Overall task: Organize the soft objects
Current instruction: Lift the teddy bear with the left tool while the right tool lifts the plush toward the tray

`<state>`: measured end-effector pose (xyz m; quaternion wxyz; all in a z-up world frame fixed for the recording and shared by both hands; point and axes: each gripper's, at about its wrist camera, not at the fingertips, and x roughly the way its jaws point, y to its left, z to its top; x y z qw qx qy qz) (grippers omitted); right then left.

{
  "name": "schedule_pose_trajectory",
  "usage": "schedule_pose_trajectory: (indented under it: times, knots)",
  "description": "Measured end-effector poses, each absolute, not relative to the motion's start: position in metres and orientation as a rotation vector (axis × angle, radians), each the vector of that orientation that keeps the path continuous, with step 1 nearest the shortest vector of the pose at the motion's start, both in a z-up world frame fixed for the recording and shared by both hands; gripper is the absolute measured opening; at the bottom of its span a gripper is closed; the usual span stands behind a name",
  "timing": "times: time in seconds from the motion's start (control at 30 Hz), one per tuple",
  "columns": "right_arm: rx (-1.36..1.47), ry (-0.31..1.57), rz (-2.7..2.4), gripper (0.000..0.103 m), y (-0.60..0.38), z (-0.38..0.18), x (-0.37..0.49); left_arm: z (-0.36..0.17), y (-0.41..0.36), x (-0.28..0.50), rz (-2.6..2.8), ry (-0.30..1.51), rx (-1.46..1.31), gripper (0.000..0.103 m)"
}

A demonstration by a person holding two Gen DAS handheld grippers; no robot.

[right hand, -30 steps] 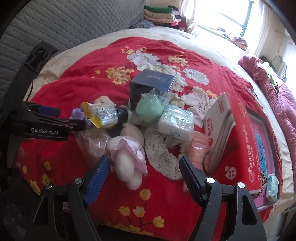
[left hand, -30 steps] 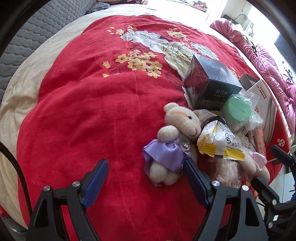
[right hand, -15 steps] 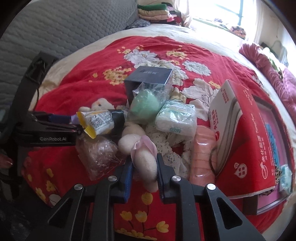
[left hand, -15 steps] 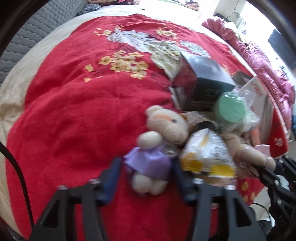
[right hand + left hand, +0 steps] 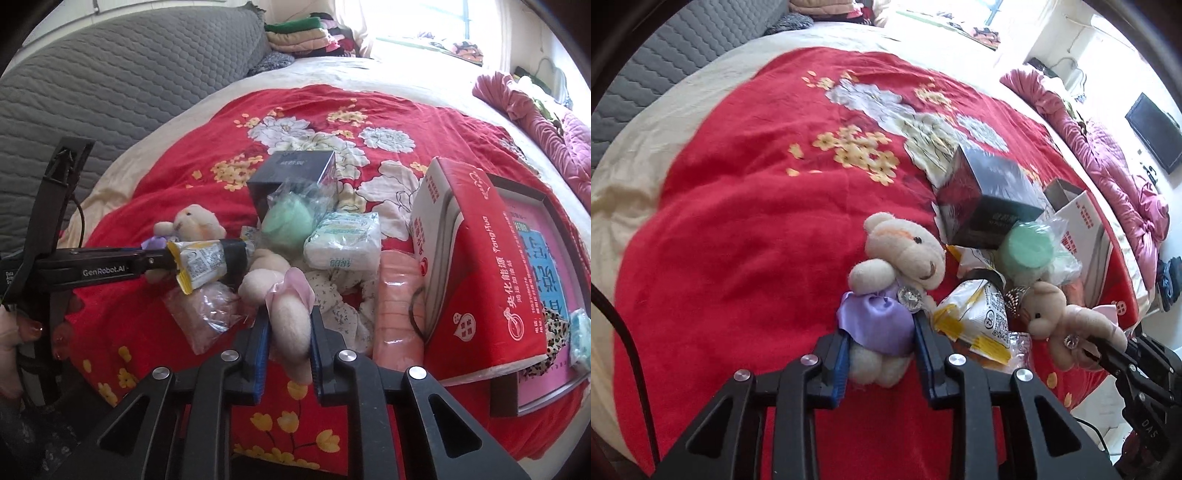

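Note:
A cream teddy bear in a purple dress (image 5: 901, 254) lies on the red floral blanket (image 5: 746, 206). My left gripper (image 5: 881, 328) is closing, and its blue pads press on the bear's dress and legs. A second cream bear with a pink bow (image 5: 291, 321) is in my right gripper (image 5: 290, 314), whose jaws are closing tight on its leg. The left wrist view shows that bear's head (image 5: 1045, 310) beside the right gripper (image 5: 1104, 350). In the right wrist view the left gripper (image 5: 159, 260) reaches in from the left at the purple-dress bear (image 5: 195, 221).
A pile sits between the bears: a yellow-white packet (image 5: 201, 262), a bagged green sponge (image 5: 291, 221), a dark box (image 5: 295, 166), a tissue pack (image 5: 343, 243), a floral cloth (image 5: 332, 291) and a pink roll (image 5: 397, 306). A red-white carton (image 5: 476, 266) stands to the right.
Both grippers went from wide open to closed, the left on the purple-dress bear, the right on the pink-bow bear. The pink-bow bear's head now shows in the left wrist view.

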<state>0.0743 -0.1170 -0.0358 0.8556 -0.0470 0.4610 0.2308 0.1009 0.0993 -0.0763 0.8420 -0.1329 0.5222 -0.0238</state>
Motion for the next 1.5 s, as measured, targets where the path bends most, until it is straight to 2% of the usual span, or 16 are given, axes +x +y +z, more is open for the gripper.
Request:
schedule_pose_trajectory:
  times: [0.4, 1.0, 1.5]
  knots:
    - [-0.069, 0.867, 0.482, 0.019, -0.125, 0.006, 0.06, -0.031, 0.095, 0.079, -0.042, 1.019, -0.246, 0.031]
    - [0.015, 0.703, 0.447, 0.019, -0.16, 0.073, 0.037, 0.029, 0.028, 0.059, -0.126, 0.932, -0.135, 0.031]
    - [0.112, 0.597, 0.379, 0.019, -0.21, 0.107, 0.018, 0.065, -0.032, 0.051, -0.206, 0.873, -0.044, 0.031]
